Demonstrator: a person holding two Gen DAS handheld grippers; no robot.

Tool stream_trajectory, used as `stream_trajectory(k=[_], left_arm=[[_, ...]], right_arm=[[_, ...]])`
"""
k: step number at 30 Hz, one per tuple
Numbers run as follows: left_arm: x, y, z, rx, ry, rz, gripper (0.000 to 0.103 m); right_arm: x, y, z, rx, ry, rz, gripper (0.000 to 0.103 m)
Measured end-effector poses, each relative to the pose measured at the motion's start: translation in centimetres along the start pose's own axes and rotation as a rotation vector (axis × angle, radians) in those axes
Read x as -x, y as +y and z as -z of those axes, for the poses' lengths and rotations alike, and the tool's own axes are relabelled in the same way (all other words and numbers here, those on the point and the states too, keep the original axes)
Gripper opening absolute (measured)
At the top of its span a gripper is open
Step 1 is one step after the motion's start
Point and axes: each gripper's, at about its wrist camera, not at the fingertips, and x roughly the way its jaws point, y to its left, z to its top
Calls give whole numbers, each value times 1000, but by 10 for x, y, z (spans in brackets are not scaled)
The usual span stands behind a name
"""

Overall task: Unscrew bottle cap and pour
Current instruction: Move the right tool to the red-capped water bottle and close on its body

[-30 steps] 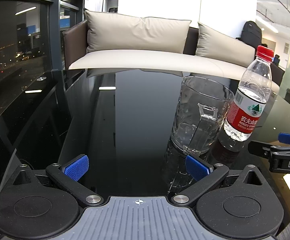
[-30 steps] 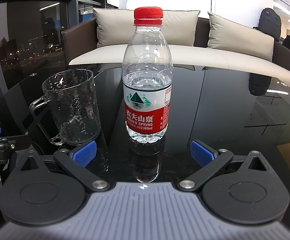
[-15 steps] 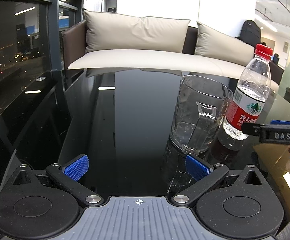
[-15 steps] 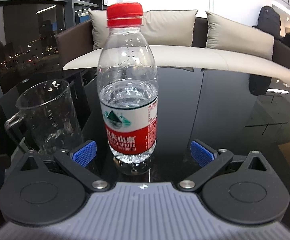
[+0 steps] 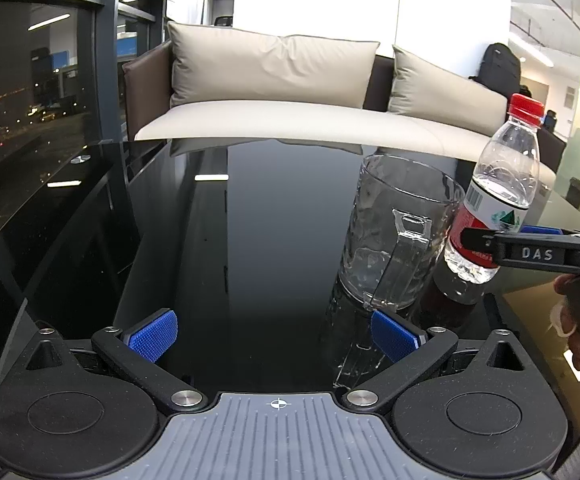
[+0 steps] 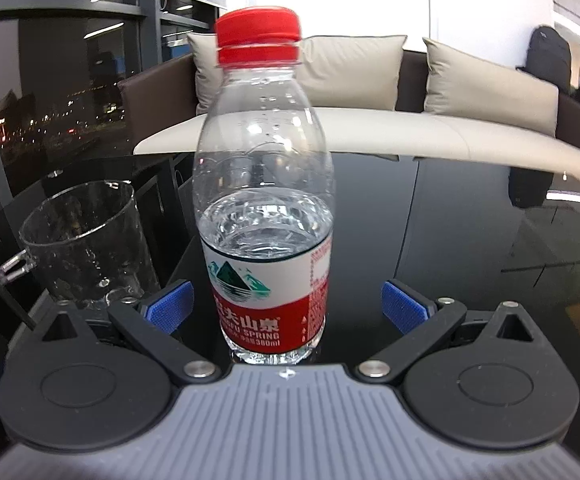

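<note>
Bottle [image 6: 264, 200] half full, capped; mug [image 6: 86, 244] empty.

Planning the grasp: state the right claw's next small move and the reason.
Probably close the right claw on the clear plastic water bottle: its labelled body stands between the open blue pads, apparently untouched, with the red cap on.

The bench [image 5: 274, 216] was glossy black glass, the bottle [image 6: 264, 184] clear smooth plastic with a red ribbed cap [image 6: 258, 36] and glossy label [image 6: 266, 300], the mug [image 5: 393, 232] dimpled glass, the sofa [image 5: 290, 120] matt beige cloth.
</note>
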Motion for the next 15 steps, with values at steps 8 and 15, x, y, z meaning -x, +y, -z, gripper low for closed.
stream_trajectory(k=[8, 15], left_arm=[[-1, 0, -2, 6, 0, 1, 102], [-2, -1, -1, -3, 4, 2, 102]], right_arm=[[-5, 2, -4, 6, -25, -4, 98], [-11, 0, -7, 11, -6, -36, 69]])
